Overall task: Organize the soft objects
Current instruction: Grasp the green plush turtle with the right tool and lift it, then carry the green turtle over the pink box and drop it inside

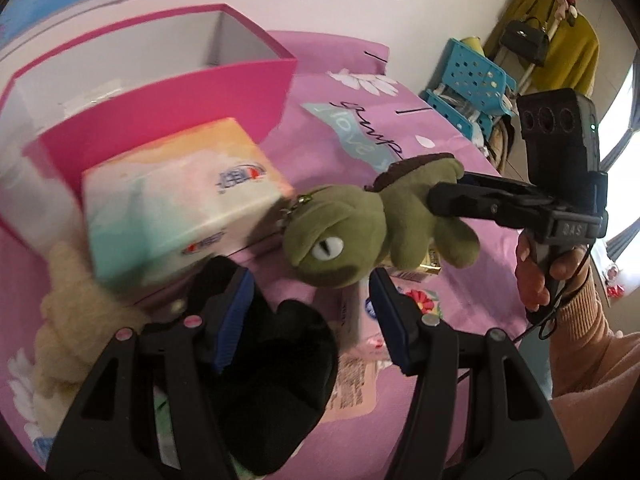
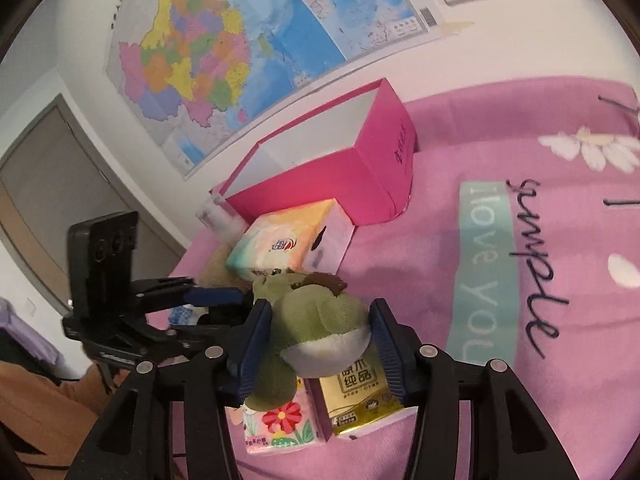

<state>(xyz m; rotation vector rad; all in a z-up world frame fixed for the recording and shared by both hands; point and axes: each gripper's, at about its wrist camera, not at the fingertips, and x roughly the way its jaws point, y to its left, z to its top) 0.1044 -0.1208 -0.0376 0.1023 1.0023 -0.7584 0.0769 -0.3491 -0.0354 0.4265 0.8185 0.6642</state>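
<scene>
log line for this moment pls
right hand-held gripper: shut on green plush turtle | left hand-held gripper: open | pink box: open

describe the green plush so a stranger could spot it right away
On the pink bedspread, in front of the open pink box, the right gripper holds a green turtle plush. Unlike the tissue packs nearby, it has a brown shell.

A bed spread with a pink printed cover (image 2: 460, 152) carries an open pink box (image 2: 340, 172), a pastel tissue pack (image 2: 288, 240) just before it, and floral (image 2: 280, 424) and gold (image 2: 360, 396) tissue packs side by side.
</scene>
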